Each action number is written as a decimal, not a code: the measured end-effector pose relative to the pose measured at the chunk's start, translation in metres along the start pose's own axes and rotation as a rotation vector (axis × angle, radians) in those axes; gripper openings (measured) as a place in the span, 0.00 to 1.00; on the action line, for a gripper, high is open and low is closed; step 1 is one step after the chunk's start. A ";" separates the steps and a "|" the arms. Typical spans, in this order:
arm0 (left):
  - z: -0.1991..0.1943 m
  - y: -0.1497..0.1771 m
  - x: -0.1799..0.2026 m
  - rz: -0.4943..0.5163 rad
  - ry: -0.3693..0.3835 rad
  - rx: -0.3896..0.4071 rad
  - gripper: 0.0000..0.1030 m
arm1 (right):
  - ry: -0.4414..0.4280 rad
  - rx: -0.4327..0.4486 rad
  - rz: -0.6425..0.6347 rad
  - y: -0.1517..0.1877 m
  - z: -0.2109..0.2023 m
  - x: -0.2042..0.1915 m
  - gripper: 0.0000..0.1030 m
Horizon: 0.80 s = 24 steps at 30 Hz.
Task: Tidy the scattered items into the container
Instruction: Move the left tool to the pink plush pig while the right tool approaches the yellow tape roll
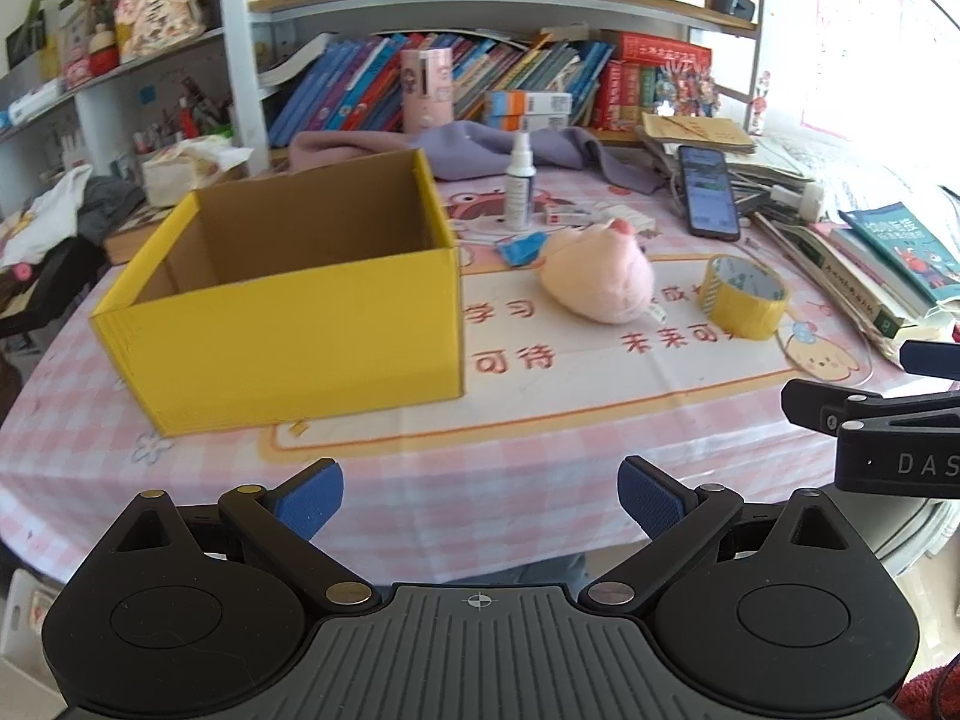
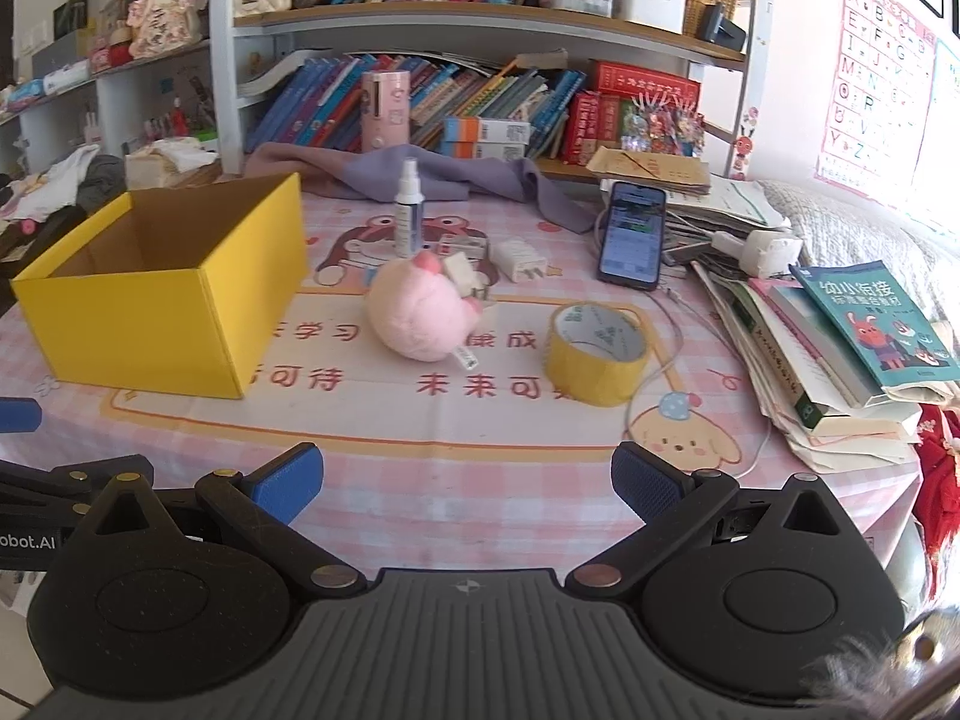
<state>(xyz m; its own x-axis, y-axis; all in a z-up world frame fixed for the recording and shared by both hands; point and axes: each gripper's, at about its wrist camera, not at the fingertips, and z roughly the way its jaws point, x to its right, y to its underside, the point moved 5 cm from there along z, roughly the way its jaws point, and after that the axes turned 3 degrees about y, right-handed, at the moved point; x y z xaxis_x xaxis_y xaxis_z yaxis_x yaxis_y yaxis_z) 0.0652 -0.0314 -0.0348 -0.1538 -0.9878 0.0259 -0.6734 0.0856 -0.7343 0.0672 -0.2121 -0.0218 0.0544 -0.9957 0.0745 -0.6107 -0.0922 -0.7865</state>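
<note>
An open yellow cardboard box [image 1: 288, 324] [image 2: 162, 324] stands on the left of the table, and what shows of its inside is empty. To its right lie a pink plush toy [image 1: 597, 285] [image 2: 423, 315] and a yellow tape roll [image 1: 744, 300] [image 2: 597, 354]. Behind them stand a white spray bottle [image 1: 519, 183] [image 2: 409, 210], a white charger plug [image 2: 519, 261] and small boxes [image 1: 567, 217]. My left gripper [image 1: 480, 501] and right gripper [image 2: 468, 486] are open and empty, near the table's front edge.
A phone [image 1: 708, 192] [image 2: 633, 237] leans on stacked books [image 2: 840, 360] at the right. A purple cloth [image 2: 420, 171] lies at the back before a bookshelf. A white cable [image 2: 666, 354] runs past the tape. The right gripper's body [image 1: 882, 420] shows at the left view's right edge.
</note>
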 end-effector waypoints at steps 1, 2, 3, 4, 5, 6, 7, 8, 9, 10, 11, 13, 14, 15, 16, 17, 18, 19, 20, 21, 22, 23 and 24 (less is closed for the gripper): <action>0.003 -0.002 0.003 0.007 0.007 0.001 0.97 | 0.005 -0.003 0.002 -0.001 0.002 0.003 1.00; 0.005 -0.005 0.007 0.014 0.014 0.002 0.97 | 0.010 -0.005 0.003 -0.001 0.004 0.006 1.00; 0.008 -0.007 0.011 0.023 0.021 0.004 0.97 | 0.015 -0.007 0.004 -0.002 0.006 0.009 1.00; 0.011 -0.009 0.015 0.032 0.028 0.004 0.97 | 0.020 -0.010 0.007 -0.003 0.008 0.012 1.00; 0.013 -0.010 0.018 0.041 0.034 0.004 0.97 | 0.025 -0.012 0.009 -0.003 0.010 0.015 1.00; 0.016 -0.012 0.022 0.049 0.040 0.003 0.97 | 0.029 -0.015 0.011 -0.004 0.012 0.018 1.00; 0.019 -0.014 0.025 0.056 0.046 0.001 0.97 | 0.033 -0.018 0.013 -0.004 0.014 0.021 1.00; 0.022 -0.015 0.029 0.066 0.052 -0.001 0.97 | 0.036 -0.020 0.015 -0.005 0.017 0.023 1.00; 0.024 -0.017 0.033 0.079 0.058 -0.002 0.97 | 0.038 -0.024 0.017 -0.005 0.020 0.026 1.00; 0.027 -0.018 0.037 0.093 0.062 -0.004 0.97 | 0.040 -0.028 0.019 -0.006 0.023 0.029 1.00; 0.030 -0.019 0.042 0.107 0.065 -0.005 0.97 | 0.042 -0.033 0.021 -0.006 0.025 0.031 1.00; 0.036 -0.021 0.049 0.127 0.070 -0.008 0.97 | 0.046 -0.040 0.022 -0.008 0.031 0.035 1.00; 0.039 -0.022 0.051 0.131 0.071 -0.012 0.97 | 0.047 -0.044 0.023 -0.009 0.035 0.037 1.00; 0.043 -0.024 0.053 0.132 0.071 -0.018 0.97 | 0.048 -0.048 0.023 -0.010 0.038 0.039 1.00; 0.047 -0.025 0.054 0.130 0.072 -0.023 0.97 | 0.049 -0.051 0.022 -0.011 0.041 0.041 1.00; 0.050 -0.027 0.054 0.126 0.072 -0.025 0.97 | 0.050 -0.053 0.020 -0.012 0.044 0.042 1.00; 0.053 -0.029 0.055 0.122 0.073 -0.026 0.97 | 0.051 -0.055 0.017 -0.014 0.047 0.044 1.00; 0.056 -0.032 0.056 0.119 0.074 -0.027 0.97 | 0.052 -0.056 0.015 -0.016 0.050 0.045 1.00; 0.060 -0.034 0.057 0.117 0.077 -0.029 0.97 | 0.052 -0.057 0.013 -0.018 0.054 0.047 1.00; 0.063 -0.036 0.058 0.116 0.080 -0.030 0.97 | 0.052 -0.059 0.012 -0.020 0.057 0.049 1.00; 0.067 -0.038 0.060 0.117 0.082 -0.031 0.97 | 0.053 -0.061 0.012 -0.022 0.061 0.051 1.00; 0.070 -0.041 0.063 0.118 0.085 -0.031 0.97 | 0.053 -0.064 0.011 -0.025 0.065 0.055 1.00; 0.073 -0.043 0.065 0.120 0.088 -0.031 0.97 | 0.053 -0.066 0.008 -0.027 0.069 0.057 1.00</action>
<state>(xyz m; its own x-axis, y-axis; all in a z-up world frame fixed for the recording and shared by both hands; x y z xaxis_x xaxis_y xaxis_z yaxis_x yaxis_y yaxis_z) 0.1374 -0.1087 -0.0509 -0.2963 -0.9551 -0.0004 -0.6682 0.2075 -0.7145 0.1411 -0.2666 -0.0386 0.0080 -0.9947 0.1023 -0.6621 -0.0819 -0.7449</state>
